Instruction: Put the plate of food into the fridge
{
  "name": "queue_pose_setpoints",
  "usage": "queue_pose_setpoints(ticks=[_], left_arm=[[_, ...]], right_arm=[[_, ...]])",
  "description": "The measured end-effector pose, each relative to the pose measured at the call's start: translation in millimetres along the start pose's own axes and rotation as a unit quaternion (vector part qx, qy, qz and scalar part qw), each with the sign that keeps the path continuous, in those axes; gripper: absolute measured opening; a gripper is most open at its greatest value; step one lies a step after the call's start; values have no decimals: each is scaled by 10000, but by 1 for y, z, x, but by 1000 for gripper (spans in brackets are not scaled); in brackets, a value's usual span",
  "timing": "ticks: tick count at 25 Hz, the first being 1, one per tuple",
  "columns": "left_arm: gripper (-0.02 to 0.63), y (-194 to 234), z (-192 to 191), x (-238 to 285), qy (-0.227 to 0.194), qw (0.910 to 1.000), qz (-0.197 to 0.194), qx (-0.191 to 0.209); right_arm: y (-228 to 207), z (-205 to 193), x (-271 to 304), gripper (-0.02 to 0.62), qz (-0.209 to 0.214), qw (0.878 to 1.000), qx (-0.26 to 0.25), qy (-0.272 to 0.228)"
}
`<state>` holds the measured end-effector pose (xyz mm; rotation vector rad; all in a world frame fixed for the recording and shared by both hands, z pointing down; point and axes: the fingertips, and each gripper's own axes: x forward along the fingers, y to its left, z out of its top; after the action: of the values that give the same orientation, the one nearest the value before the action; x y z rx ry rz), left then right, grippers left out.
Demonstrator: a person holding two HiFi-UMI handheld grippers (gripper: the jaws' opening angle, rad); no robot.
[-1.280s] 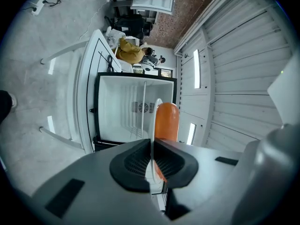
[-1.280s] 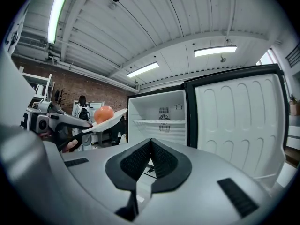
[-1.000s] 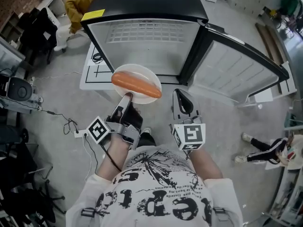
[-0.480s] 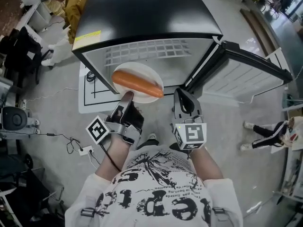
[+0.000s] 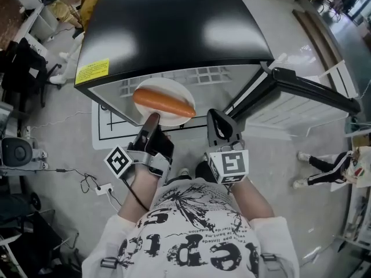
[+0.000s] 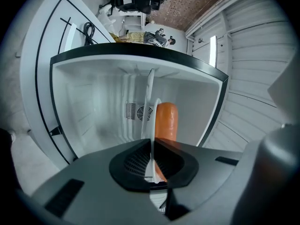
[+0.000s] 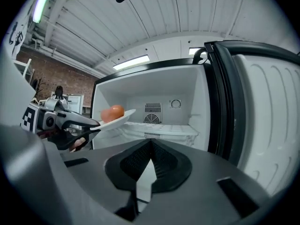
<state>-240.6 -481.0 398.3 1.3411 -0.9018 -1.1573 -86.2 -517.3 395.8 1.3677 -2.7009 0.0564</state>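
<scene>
While clamping the plate (image 5: 168,86) by its six-o'clock rim in the closed left tool (image 5: 152,120), at the mouth of the open fridge (image 5: 174,28) at twelve o'clock, right tool (image 5: 223,126) shut and empty, probably risking the sausage (image 5: 163,102) rolling off through any tilt.

White round plate (image 5: 169,118) carries one orange-red sausage (image 5: 164,102) lying across it. The plate is roughly level, in the air at the open front of the black fridge (image 5: 174,33), with its near rim pinched in the left gripper (image 5: 152,120). The fridge door (image 5: 307,88) is swung wide. The interior is white.
</scene>
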Motion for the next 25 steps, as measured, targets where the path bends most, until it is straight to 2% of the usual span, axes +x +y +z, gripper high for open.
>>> queue_pose_setpoints(ticks=[4, 12, 21, 25], left_arm=[[21, -13, 1, 21, -243, 9996, -1, 138], [21, -14, 16, 61, -635, 9969, 63, 469], [23, -4, 17, 72, -1059, 9917, 522, 516], [26, -5, 19, 76, -1258, 9896, 522, 466]], right_arm=[[-9, 10, 19, 0, 354, 9994, 4, -3], [-11, -3, 53, 0, 884, 9960, 13, 110], [-25, -14, 73, 0, 1191, 9923, 260, 231], [-29, -15, 76, 0, 1275, 9911, 264, 284]])
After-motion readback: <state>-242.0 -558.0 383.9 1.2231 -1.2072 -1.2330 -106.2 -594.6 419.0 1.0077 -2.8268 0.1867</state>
